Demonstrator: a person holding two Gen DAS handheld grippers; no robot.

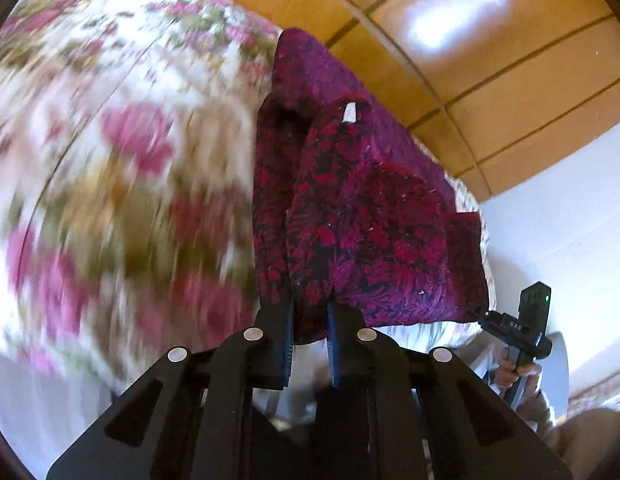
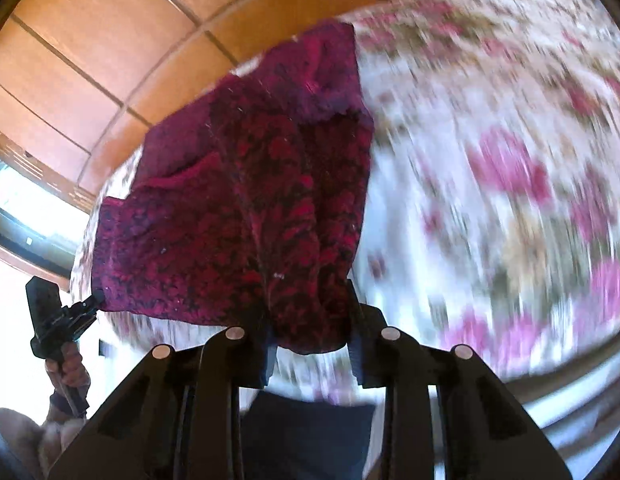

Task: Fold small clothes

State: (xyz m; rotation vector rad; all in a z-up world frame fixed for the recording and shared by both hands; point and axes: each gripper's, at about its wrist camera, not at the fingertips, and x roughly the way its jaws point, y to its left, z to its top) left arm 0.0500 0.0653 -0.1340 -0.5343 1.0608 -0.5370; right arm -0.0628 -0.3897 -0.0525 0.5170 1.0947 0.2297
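**Two grippers gripping one knitted garment over a floral bed**

Left gripper: black, two fingers, jaws drawn close and clamping a bunched corner of the garment; the knit is draping over both fingertips.

Right gripper: same make, jaws standing a little wider, pinching another bunched fold of the same garment. In the left wrist view it is showing at the far corner of the cloth, a hand wrapping its handle.

Garment: small knitted piece, crimson and black mottled yarn, a white label near its upper edge. It is hanging stretched between the two grippers, its far end lying on the bedspread.

Bedspread: white with pink roses and olive leaves, heavily blurred in both views.

Floor: orange-brown tiles with dark joints, showing beyond the bed.
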